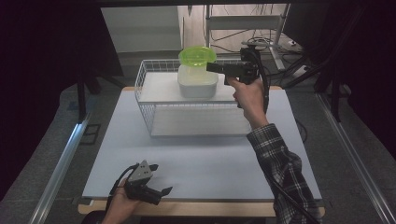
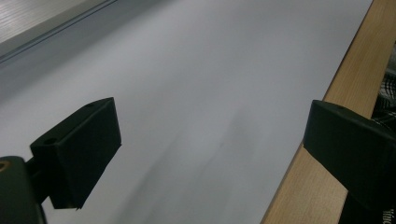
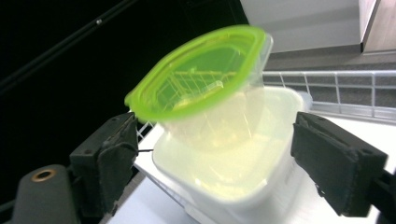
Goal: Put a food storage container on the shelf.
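Presently, left gripper (image 1: 159, 178) rests at the near table edge, jaws wide, holding nothing — clear round lime-lidded plastic tub (image 1: 197, 57) sits tilted in the white square plastic container (image 1: 197, 82) on the white wire rack (image 1: 152, 113) — right gripper (image 3: 205, 163) gapes around it, pads not touching.

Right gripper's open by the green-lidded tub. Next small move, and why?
Probably back the right gripper straight away. Its jaws stand wide, pads off the green-lidded tub, which sits tilted in the white container on the wire rack; retreating slowly avoids knocking it.
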`<action>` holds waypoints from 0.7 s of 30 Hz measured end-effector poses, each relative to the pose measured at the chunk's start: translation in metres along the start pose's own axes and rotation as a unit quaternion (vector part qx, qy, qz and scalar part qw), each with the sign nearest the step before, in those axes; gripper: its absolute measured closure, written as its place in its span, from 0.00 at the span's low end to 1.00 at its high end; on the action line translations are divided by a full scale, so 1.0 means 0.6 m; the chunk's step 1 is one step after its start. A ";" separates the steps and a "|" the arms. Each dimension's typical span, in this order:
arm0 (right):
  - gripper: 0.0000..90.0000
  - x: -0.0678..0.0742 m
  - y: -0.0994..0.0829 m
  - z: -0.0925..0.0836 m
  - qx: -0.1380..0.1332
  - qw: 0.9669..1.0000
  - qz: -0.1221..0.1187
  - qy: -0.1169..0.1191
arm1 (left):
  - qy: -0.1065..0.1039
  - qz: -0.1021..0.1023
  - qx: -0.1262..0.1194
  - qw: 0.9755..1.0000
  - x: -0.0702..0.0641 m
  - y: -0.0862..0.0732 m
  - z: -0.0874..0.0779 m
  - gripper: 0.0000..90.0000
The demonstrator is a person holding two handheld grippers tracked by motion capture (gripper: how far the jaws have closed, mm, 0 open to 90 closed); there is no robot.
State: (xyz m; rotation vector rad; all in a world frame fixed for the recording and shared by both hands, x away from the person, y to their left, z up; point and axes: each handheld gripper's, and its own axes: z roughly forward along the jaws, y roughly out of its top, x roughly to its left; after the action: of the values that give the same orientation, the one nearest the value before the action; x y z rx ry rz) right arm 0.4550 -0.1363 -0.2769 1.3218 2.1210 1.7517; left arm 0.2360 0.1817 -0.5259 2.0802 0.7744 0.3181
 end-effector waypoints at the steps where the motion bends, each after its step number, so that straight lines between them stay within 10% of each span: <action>1: 0.16 0.000 -0.005 -0.004 0.000 1.000 -0.005 0.001 | 0.000 0.000 0.000 1.000 0.000 0.000 0.000 0.04; 21: 0.08 -0.010 -0.171 -0.051 0.037 0.994 -0.103 -0.001 | 0.001 0.003 0.003 1.000 -0.001 0.000 0.001 0.04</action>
State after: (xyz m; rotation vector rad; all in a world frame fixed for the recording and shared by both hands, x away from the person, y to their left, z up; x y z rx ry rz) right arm 0.3849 -0.1600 -0.3546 1.0723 2.2501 1.6050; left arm 0.2357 0.1806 -0.5263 2.0896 0.7716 0.3225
